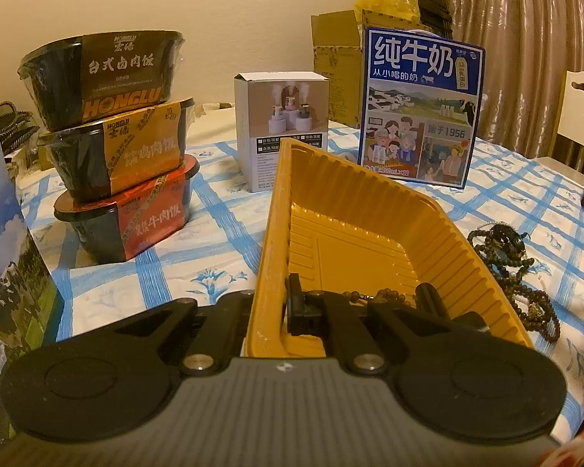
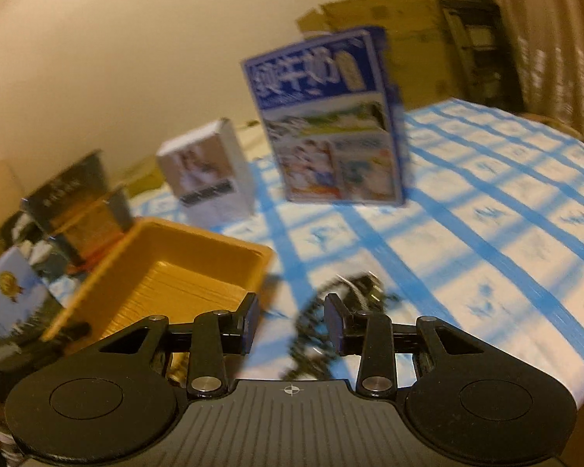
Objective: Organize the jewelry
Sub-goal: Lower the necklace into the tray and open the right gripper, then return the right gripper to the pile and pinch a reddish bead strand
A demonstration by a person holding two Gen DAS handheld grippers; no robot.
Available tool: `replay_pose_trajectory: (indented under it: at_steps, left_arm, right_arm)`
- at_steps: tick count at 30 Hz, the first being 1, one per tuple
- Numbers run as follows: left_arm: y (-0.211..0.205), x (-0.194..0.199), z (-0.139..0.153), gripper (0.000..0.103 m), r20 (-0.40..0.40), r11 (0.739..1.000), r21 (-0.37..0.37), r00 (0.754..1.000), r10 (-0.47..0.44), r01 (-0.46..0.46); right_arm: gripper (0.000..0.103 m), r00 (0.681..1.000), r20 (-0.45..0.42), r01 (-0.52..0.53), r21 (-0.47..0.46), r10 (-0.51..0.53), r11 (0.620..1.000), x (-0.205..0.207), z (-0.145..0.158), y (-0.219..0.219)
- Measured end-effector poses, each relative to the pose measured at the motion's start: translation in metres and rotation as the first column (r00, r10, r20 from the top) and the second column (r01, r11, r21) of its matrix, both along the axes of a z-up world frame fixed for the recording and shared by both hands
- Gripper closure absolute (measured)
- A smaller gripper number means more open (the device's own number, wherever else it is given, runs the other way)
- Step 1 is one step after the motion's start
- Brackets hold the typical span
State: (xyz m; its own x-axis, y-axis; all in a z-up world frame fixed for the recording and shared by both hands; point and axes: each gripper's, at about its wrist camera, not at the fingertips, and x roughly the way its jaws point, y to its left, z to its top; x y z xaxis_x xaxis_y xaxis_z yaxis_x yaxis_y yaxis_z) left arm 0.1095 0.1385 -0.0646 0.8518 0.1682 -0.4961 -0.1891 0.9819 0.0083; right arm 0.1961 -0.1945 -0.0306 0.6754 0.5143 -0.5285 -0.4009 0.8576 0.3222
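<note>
A yellow ribbed plastic tray (image 1: 370,229) is tilted up, its left rim clamped by my left gripper (image 1: 276,311), which is shut on it. A dark bead bracelet (image 1: 381,295) lies in the tray's near end. A pile of dark bead necklaces and bracelets (image 1: 521,272) lies on the tablecloth right of the tray. In the blurred right wrist view, my right gripper (image 2: 292,323) is open above the bead pile (image 2: 346,292), with the yellow tray (image 2: 167,272) to its left.
Three stacked instant rice bowls (image 1: 116,148) stand at the left. A small white box (image 1: 280,128) and a blue milk carton (image 1: 420,109) stand behind the tray. A blue box (image 1: 7,241) stands at the near left. A white chair (image 1: 580,116) is at the right.
</note>
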Motion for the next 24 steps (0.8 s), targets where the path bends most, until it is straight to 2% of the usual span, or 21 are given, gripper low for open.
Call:
replay_pose_trajectory:
  at_steps: [12,20,24]
  left_arm:
    - [-0.003,0.0,0.003,0.1,-0.002,1.0,0.016,1.0,-0.005,0.005]
    - [-0.003,0.001,0.003,0.1,-0.003,1.0,0.015,1.0,-0.006,0.006]
    - [-0.003,0.001,0.003,0.1,-0.003,1.0,0.014,1.0,-0.005,0.005]
  right_arm:
    - [0.066,0.996,-0.066,-0.061,-0.1,0.054,0.993,-0.027,-0.041,0.014]
    - [0.066,0.992,-0.066,-0.121,-0.193,0.111,0.974,-0.036,-0.057,0.037]
    - [0.074,0.99,-0.066,-0.138,-0.228,0.126,0.964,-0.039,-0.064,0.047]
